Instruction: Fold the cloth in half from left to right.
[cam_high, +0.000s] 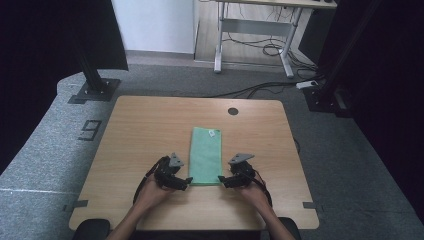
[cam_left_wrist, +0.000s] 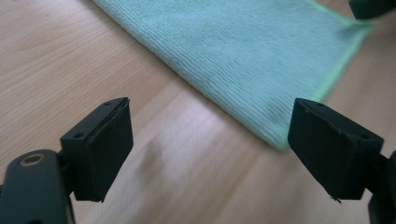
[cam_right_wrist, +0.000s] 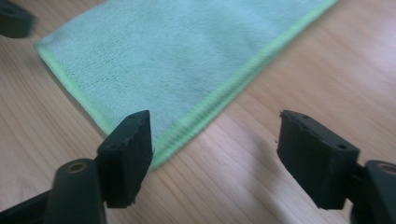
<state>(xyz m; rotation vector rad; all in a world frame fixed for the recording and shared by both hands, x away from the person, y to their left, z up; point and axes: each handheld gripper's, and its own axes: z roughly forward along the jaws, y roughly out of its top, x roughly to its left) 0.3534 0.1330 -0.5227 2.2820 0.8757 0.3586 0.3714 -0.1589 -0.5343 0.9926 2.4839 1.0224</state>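
The folded green cloth (cam_high: 205, 156) lay flat on the table (cam_high: 140, 130) between the left gripper (cam_high: 186, 181) and right gripper (cam_high: 223, 181), both with jaws apart, empty. Soft, light and limp, it was probably best pinched at its near corners.

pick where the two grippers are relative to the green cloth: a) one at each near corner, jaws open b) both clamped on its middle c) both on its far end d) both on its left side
a: the left gripper and right gripper flank the near corners of the green cloth, both with jaws spread and nothing between them.
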